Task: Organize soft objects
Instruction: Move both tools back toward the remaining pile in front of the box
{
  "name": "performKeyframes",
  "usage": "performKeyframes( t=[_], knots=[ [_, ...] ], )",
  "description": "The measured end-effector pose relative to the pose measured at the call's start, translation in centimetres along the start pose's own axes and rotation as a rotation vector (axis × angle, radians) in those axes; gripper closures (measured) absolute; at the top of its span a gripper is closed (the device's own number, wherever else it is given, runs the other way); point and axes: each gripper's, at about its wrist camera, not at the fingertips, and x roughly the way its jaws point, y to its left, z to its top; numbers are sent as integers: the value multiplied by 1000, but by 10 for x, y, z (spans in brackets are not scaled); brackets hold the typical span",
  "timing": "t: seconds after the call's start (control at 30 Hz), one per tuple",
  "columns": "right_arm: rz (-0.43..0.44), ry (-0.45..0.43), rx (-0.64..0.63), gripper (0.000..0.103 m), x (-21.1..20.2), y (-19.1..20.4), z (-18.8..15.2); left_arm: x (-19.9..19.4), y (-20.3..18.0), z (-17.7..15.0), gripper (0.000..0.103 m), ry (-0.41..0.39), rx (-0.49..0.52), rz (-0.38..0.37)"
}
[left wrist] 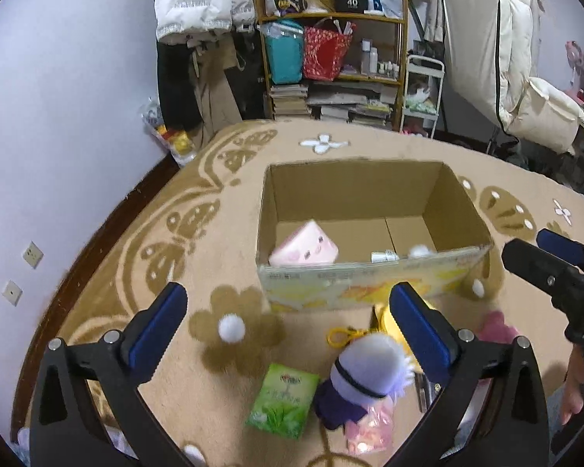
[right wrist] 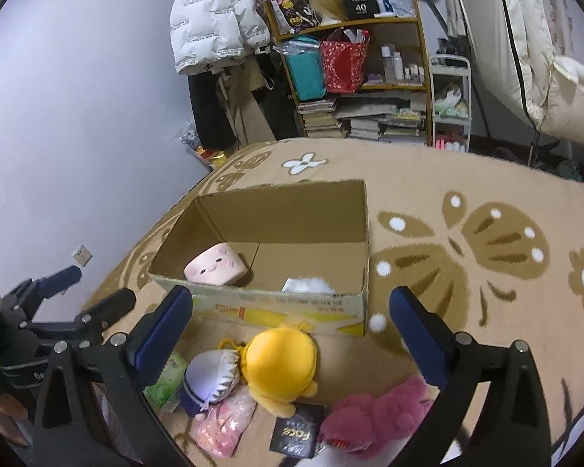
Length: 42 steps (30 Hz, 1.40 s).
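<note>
An open cardboard box (left wrist: 354, 194) (right wrist: 292, 214) sits on the patterned blanket. Inside lie a pink square plush (left wrist: 305, 251) (right wrist: 216, 264) and a white fluffy item (right wrist: 307, 285). In front of the box lie a white-haired purple doll (left wrist: 364, 373) (right wrist: 210, 375), a yellow plush (right wrist: 280, 364), a pink plush (right wrist: 373, 414), a green tissue pack (left wrist: 284, 401) and a pink packet (right wrist: 224, 424). My left gripper (left wrist: 288, 330) is open above the doll and tissue pack. My right gripper (right wrist: 292, 334) is open above the yellow plush.
A black "Face" packet (right wrist: 294, 434) lies between the plushes. A white wall (left wrist: 58, 136) borders the bed at left. A cluttered shelf (left wrist: 331, 58) and hanging coats stand behind. The right gripper shows at the right edge of the left wrist view (left wrist: 556, 268).
</note>
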Motion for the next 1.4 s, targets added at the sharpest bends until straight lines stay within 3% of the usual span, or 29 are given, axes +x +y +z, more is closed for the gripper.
performKeyframes(
  t=[0.47,0.83,1.4],
  knots=[
    [57,96,82,0,26,-19,-34,16,-8,-15,0,73,30,-5],
    [69,151,79,0,41,-21,-41,24,-16,-21,0,112,64,-7],
    [183,232,131,1,60,-26,-43,33,-39,-34,0,180,163,-51]
  ],
)
